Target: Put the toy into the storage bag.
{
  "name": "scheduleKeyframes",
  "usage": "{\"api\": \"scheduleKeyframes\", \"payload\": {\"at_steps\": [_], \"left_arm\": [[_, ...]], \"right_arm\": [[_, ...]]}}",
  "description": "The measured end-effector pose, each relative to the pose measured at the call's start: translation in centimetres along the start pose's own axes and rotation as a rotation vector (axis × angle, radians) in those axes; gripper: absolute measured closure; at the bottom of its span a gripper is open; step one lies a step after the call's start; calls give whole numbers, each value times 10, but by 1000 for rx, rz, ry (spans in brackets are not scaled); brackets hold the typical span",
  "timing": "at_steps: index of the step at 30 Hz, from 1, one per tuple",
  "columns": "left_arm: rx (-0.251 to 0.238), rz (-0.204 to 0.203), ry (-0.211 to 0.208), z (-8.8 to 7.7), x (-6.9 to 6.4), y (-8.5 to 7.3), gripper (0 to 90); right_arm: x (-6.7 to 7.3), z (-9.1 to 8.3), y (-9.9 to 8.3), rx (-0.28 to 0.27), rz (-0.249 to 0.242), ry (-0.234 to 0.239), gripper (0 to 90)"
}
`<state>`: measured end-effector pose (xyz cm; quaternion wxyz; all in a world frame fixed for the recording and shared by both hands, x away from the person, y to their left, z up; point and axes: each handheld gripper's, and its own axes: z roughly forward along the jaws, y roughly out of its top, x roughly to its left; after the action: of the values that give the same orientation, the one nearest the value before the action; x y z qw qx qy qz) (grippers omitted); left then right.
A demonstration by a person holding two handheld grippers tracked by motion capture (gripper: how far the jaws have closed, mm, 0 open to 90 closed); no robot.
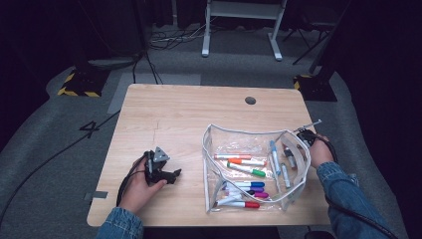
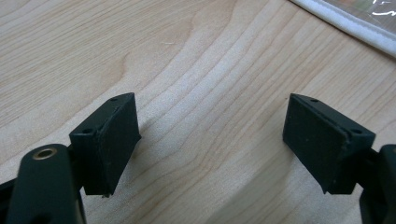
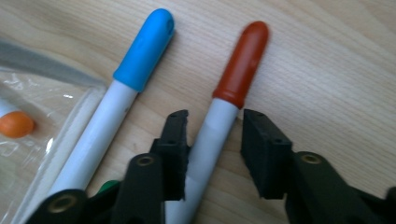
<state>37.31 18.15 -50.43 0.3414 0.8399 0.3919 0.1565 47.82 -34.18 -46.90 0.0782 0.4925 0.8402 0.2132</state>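
- We are picking markers off the table and gathering them in the clear pouch (image 1: 219,137), which lies open near the right half of the table's front edge with several markers already inside.
- The marker in hand is the red-capped marker (image 3: 229,100). In the right gripper view it lies flat on the bare wood, just beside a blue-capped marker (image 3: 121,98) that rests against the pouch's white edge.
- Our right gripper (image 3: 212,140) straddles the white barrel of the red-capped marker just below the cap. The jaws stand narrow: the left jaw touches or nearly touches the barrel, while a gap shows between the barrel and the right jaw, so we do not hold it yet.
- In the high view the right gripper (image 1: 304,135) sits by the pouch's far right corner, close to the table's right edge.
- Our left gripper (image 2: 212,140) rests low over bare wood with its jaws wide and nothing between them; in the high view it (image 1: 160,169) lies toward the front left of the table, well apart from the pouch.
- To do this step well, we judge it best to centre the barrel between the pads before closing, so it does not roll out sideways.
- We should grip the barrel, not the cap, which could slip or come off.
- We should keep clear of the blue-capped marker, so the near jaw does not nudge it.
- Once the grip is firm, a straight lift before moving over the pouch's rim should avoid snagging its edge.
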Motion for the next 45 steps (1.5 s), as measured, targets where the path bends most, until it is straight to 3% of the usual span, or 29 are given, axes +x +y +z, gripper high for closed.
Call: {"api": "scheduleKeyframes", "payload": {"at_steps": [4,11,15,19,20,22,24,26,29,30,36,41,43,44,45], "left_arm": [[-1,-12,-8,0,-1,0,189],[-1,-7,-4,0,0,0,190],[-1,-13,-10,0,-1,0,189],[-1,-11,-7,0,-1,0,190],[-1,-13,-10,0,-1,0,190],[-1,-7,-4,0,0,0,189],[-1,-7,-4,0,0,0,190],[-1,-8,-5,0,0,0,190],[-1,-12,-8,0,-1,0,189],[-1,-12,-8,0,-1,0,189],[-1,-8,-6,0,0,0,189],[-1,-12,-8,0,-1,0,189],[-1,-12,-9,0,-1,0,189],[-2,-13,-9,0,-1,0,189],[-2,-13,-9,0,-1,0,189]], "right_arm": [[-2,-1,-1,6,26,-19,764],[-4,-6,-3,-7,75,-38,772],[-4,-22,1,-38,73,-18,772],[-1,-53,9,-88,57,-3,772],[-1,-53,9,-88,57,-3,772],[7,-80,15,-124,22,3,772],[9,-85,16,-132,11,2,772],[20,-109,22,-155,-31,17,772],[27,-121,25,-167,-57,18,772],[36,-134,29,-184,-80,26,772],[60,-161,39,-211,-151,49,772],[94,-186,48,-241,-243,100,772],[100,-188,49,-238,-260,105,772],[113,-192,52,-237,-296,119,772],[113,-192,52,-237,-296,119,772]]}}
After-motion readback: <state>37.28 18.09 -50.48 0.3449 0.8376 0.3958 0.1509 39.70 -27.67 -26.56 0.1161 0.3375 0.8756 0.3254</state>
